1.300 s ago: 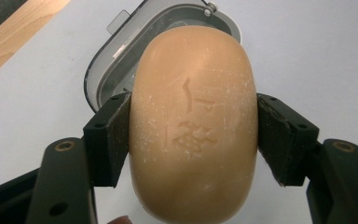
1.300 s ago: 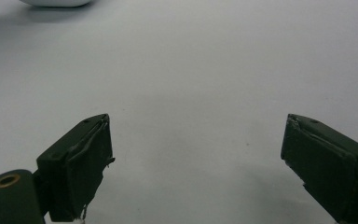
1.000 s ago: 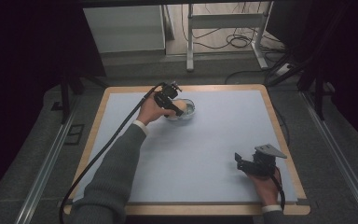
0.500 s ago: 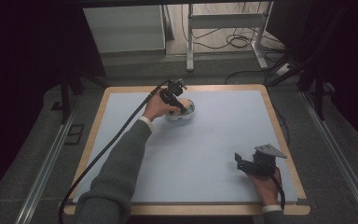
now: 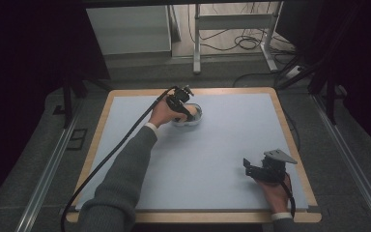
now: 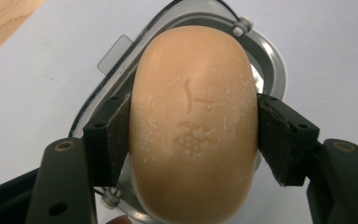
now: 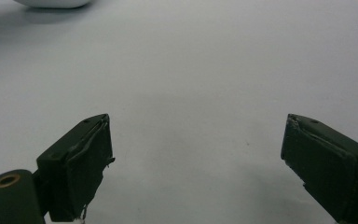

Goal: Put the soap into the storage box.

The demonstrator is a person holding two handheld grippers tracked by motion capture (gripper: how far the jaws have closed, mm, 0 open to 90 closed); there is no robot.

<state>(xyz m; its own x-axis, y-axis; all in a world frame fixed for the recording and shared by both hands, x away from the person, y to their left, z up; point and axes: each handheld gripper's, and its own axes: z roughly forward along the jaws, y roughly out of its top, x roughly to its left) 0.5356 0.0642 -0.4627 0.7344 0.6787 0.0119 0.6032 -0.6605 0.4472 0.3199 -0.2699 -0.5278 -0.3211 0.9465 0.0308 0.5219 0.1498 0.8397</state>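
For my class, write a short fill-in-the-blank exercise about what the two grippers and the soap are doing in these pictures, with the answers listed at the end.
1. The left gripper is shut on a bar of ____.
2. Directly under the soap lies a clear plastic ____.
3. The right gripper has its jaws ____ with nothing between them.
4. The mat covering the table is pale ____.

Missing words: soap; dish; open; blue

The soap bar (image 6: 193, 126) bears embossed characters, seemingly Chinese, too faint to read.
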